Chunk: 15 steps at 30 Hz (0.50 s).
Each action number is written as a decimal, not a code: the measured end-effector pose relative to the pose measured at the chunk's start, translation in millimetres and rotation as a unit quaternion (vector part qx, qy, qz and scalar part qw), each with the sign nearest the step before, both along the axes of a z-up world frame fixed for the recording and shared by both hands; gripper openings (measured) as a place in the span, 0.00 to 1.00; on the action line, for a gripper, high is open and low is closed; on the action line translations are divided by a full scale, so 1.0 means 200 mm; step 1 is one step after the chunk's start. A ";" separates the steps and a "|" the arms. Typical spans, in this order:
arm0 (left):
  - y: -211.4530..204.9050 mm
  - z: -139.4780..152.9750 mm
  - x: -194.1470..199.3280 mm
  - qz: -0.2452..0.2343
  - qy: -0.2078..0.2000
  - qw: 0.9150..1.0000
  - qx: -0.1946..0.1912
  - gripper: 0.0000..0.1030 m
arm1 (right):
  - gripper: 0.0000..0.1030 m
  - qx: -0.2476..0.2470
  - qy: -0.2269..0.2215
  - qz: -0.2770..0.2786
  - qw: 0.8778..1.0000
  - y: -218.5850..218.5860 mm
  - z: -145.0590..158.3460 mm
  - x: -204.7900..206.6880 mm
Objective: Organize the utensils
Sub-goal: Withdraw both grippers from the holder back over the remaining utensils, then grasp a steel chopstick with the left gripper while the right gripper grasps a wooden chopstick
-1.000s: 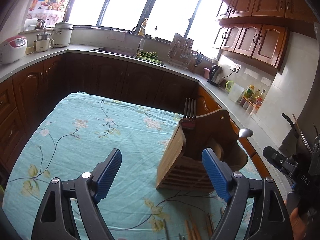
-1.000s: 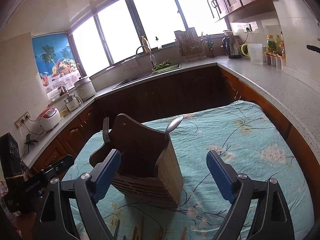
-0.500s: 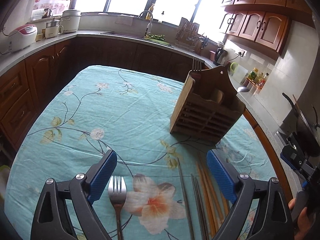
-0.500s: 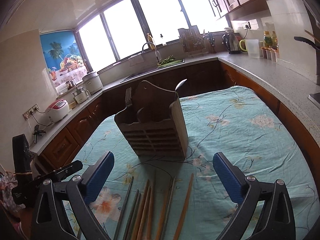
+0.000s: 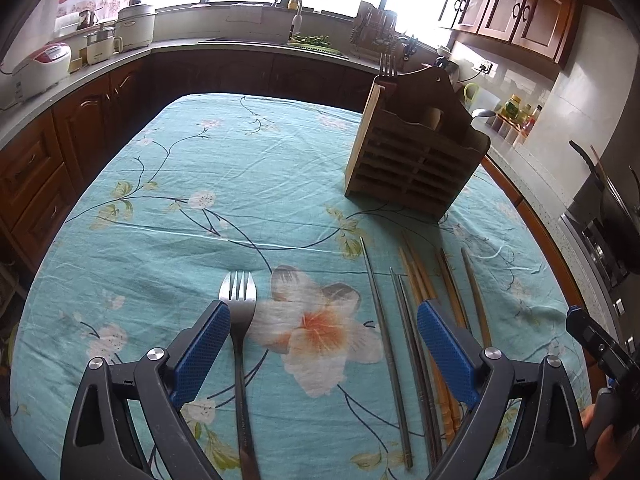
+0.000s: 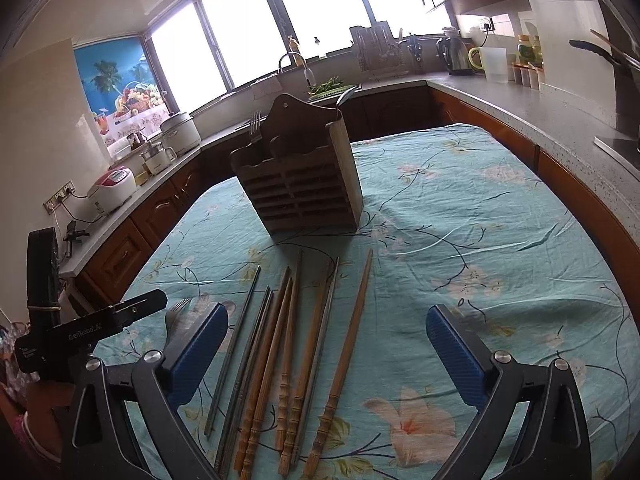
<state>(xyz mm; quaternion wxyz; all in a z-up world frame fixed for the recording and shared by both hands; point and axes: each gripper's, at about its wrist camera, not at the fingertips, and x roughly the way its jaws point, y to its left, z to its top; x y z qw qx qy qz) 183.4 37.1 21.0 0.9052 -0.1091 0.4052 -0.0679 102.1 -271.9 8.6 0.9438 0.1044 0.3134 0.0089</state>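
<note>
Chopsticks (image 6: 280, 344) lie near the worktop's (image 6: 480, 208) front edge, below the wooden holder (image 6: 300, 184); thin, stiff, probably slippery, best pinched mid-length. Both grippers, left (image 5: 323, 356) and right (image 6: 327, 354), are released and empty.

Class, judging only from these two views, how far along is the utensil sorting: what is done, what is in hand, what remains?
Done: a fork and a spoon stand in the wooden holder. In hand: nothing; the left gripper and right gripper are open and empty. Left: another fork and the chopsticks lie on the tablecloth.
</note>
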 end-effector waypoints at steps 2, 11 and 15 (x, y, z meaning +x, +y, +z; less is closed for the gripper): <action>0.00 0.00 0.01 0.001 0.003 1.000 0.000 0.92 | 0.97 0.000 0.001 -0.001 1.000 0.00 -0.01 0.00; -0.05 -0.07 0.09 0.001 0.020 1.000 0.007 0.91 | 0.86 -0.009 0.009 -0.007 1.000 0.00 -0.05 0.08; -0.08 -0.10 0.14 -0.010 0.026 1.000 0.009 0.88 | 0.72 -0.001 0.020 -0.012 1.000 -0.02 -0.08 0.14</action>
